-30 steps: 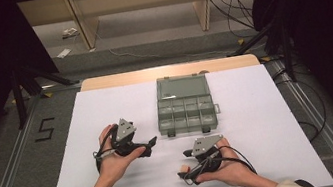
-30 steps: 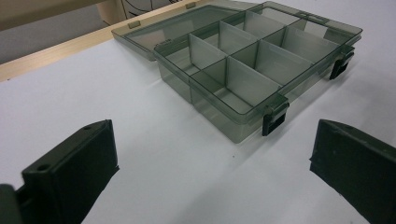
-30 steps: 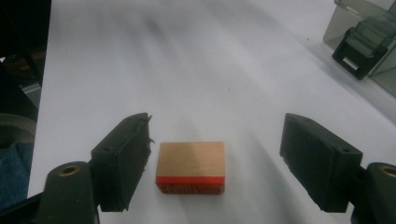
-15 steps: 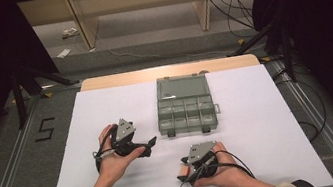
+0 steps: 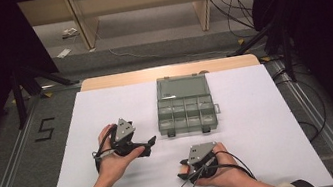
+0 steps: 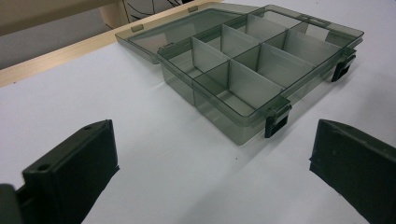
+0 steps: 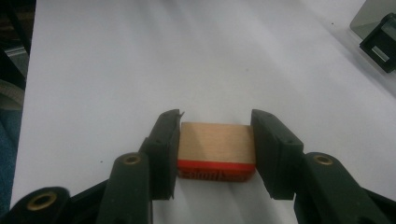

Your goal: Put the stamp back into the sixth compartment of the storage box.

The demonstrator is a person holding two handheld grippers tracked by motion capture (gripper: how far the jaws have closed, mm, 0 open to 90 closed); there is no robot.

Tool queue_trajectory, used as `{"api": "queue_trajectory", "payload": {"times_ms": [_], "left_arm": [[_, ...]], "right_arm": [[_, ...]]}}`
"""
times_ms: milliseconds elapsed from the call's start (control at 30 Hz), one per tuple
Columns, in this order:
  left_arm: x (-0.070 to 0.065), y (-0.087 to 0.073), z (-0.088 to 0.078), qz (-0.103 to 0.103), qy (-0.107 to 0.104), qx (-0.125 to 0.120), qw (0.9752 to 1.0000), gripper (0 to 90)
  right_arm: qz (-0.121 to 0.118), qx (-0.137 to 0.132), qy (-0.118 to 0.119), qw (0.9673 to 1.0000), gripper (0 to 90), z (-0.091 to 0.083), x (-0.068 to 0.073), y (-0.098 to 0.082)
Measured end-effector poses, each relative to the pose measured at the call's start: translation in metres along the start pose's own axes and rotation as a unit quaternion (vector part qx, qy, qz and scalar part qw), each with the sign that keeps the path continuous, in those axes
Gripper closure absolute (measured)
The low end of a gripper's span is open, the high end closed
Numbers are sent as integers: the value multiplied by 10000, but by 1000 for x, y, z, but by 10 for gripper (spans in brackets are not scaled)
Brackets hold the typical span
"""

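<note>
Between the jaws: a small rectangular wooden block with an orange-red edge (image 7: 216, 150) sits between the right gripper (image 7: 215, 140) pads on the white table sheet (image 7: 140, 70).
Change: the right gripper's jaws have just been closing; a second ago they stood wider in the high view, and now they meet the block's two sides.
Meaning: judging by the contact, the pick-up grip looks made and a lift could follow.
Right gripper state: about half closed, clamped on the block, near and right-front of the grey clear plastic compartment box (image 5: 186, 108).
Left gripper (image 6: 210, 177): jaws wide apart, nothing between them, hovering just left-front of the box, facing its latches.
Box: lid open, compartments look empty.
</note>
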State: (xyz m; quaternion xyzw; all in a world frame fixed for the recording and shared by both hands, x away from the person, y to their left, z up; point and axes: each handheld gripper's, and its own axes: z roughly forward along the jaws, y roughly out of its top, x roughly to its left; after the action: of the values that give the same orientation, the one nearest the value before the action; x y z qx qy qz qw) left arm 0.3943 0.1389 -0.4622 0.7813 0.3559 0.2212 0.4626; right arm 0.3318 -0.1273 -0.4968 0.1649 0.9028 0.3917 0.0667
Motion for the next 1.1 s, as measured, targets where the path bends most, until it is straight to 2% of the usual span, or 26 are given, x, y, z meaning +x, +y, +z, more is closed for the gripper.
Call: {"api": "queue_trajectory", "payload": {"times_ms": [267, 600, 1100], "left_arm": [[0, 0, 0, 0, 6, -2, 10000, 0], [0, 0, 0, -9, 10, -7, 10000, 0], [0, 0, 0, -13, 6, -8, 10000, 0]], "right_arm": [[-1, 4, 16, 10000, 557, -1, -1, 1], [39, -161, -50, 9999, 559, -5, -3, 4], [100, -264, -53, 9996, 560, -10, -5, 7]]}}
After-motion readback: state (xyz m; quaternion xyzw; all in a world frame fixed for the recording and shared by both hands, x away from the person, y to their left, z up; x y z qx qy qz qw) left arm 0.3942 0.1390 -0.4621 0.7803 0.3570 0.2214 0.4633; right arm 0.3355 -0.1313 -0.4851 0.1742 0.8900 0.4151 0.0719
